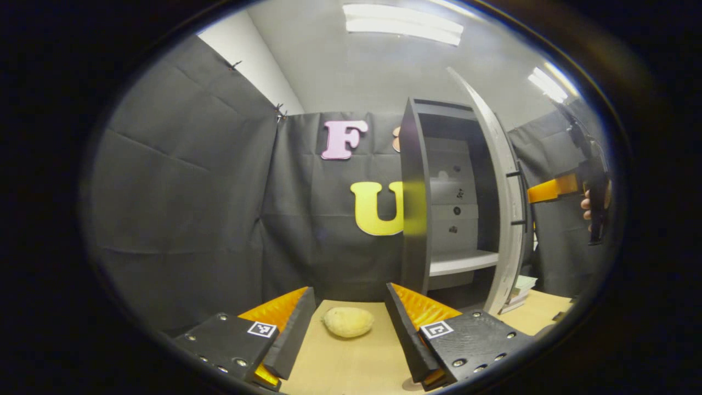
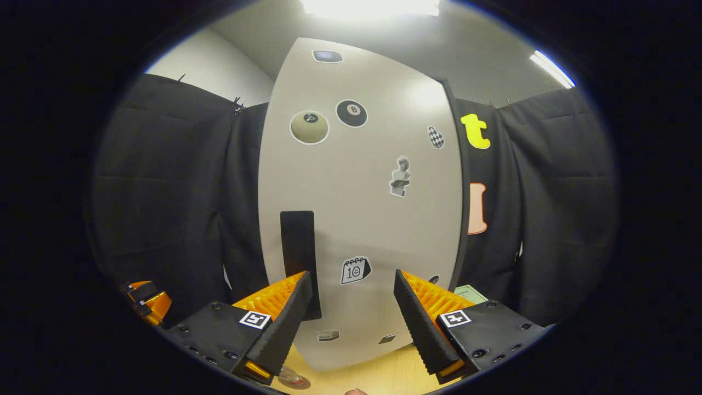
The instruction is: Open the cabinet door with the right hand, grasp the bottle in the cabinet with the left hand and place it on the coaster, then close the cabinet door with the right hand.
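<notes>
1. From the left gripper view, my left gripper (image 1: pixel 351 323) hovers low over the light wooden tabletop (image 1: pixel 351 367), its two fingers spread wide apart with nothing between them but air.
2. A pale yellowish, lumpy potato-like object (image 1: pixel 348 321) lies on the tabletop just ahead, seen in the gap between the fingers and touching neither.
3. Behind it stands the tall dark grey cabinet (image 1: pixel 414 197), its pale grey door (image 1: pixel 507 219) swung open towards the right so that I see it nearly edge-on, with a dark bar handle (image 1: pixel 520 197) on it.
4. Inside the cabinet I see a white shelf (image 1: pixel 463 262) and a pale back panel with a few small stickers; I cannot make out the bottle in there, nor tell where it stands.
5. At the far right of that view the right gripper (image 1: pixel 548 191) is raised level with the door handle, beside the door and apart from it, with a person's fingers (image 1: pixel 587 207) wrapped on its dark grip.
6. In the right gripper view, my right gripper (image 2: pixel 354 307) faces the flat front of the door (image 2: pixel 362 192), which carries stickers, among them a black eight-ball (image 2: pixel 351 113) and a beige ball (image 2: pixel 310 127).
7. Its jaws stand wide apart, gripping nothing; the dark handle (image 2: pixel 299 247) rises just above the left-hand fingertip.
8. A small round clear item (image 2: pixel 290 377) rests on the tabletop at the bottom edge; I cannot tell whether it is the coaster.
</notes>
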Demonstrator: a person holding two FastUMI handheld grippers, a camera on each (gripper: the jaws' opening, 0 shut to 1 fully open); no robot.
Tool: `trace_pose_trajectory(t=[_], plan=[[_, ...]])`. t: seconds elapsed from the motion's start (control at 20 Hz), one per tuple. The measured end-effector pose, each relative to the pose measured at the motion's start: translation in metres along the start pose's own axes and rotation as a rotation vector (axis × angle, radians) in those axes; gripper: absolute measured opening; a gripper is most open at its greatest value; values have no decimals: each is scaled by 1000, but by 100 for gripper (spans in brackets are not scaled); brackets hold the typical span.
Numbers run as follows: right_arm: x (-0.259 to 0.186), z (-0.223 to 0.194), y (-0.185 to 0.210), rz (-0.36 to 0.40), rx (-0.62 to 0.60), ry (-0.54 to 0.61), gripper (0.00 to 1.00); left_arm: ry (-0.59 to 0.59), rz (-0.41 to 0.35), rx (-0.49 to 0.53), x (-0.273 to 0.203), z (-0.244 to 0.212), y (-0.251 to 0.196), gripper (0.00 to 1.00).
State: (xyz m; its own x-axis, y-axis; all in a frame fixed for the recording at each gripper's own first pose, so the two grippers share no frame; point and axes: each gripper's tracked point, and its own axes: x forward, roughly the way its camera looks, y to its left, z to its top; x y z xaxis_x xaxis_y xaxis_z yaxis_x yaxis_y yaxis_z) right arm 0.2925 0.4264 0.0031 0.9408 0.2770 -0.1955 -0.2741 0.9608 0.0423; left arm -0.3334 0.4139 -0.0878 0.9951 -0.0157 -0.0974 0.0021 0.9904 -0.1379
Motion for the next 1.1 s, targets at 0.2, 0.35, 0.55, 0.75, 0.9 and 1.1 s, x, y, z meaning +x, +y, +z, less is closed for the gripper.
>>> trace_pose_trajectory(t=[0.2,0.35,0.55,0.75,0.9,1.1], plan=[[22,-3,23,41,16,7,96,8,40,5,-4,-2,16,77],[28,-1,26,52,29,1,92,12,45,6,-7,0,15,77],[29,-4,27,79,76,4,91,8,45,17,-13,4,-2,77],[17,6,23,142,73,-26,92,-3,51,32,-17,20,-40,77],[-16,14,-9,139,27,-75,95,-27,45,55,-20,37,-81,78],[-63,14,-59,125,12,-103,96,-44,8,75,-21,60,-149,77]])
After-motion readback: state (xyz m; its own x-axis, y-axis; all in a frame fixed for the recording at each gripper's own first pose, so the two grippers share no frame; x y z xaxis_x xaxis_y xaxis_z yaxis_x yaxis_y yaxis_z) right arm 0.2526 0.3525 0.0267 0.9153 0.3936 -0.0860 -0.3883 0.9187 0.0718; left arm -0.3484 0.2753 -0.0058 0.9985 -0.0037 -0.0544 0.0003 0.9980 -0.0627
